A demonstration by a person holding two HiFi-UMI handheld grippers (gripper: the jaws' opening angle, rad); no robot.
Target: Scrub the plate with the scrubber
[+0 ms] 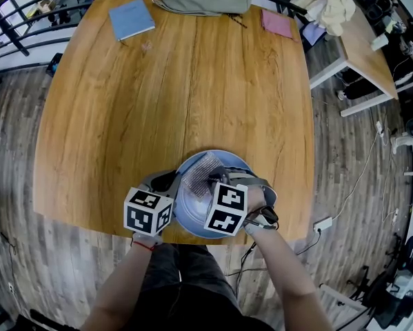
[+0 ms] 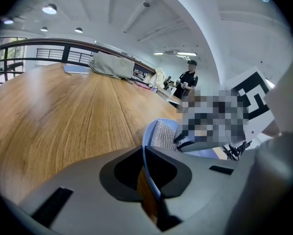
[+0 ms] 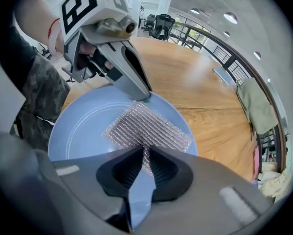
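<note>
Right tool (image 3: 142, 156) pinches the silver scrubber (image 3: 148, 129) on the blue plate (image 3: 80, 126); left tool (image 2: 144, 155) clamps its rim.

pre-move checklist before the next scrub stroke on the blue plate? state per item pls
1. Left gripper clamped on the plate rim: ok.
2. Right gripper shut on the scrubber: ok, though it holds one edge only.
3. Scrubber lying on the plate face: ok.
4. Stroke path free: not ok, the left gripper sits at the rim right beside the scrubber's far corner.
5. Plate well in from the table near edge: not ok, it sits right at that edge.
</note>
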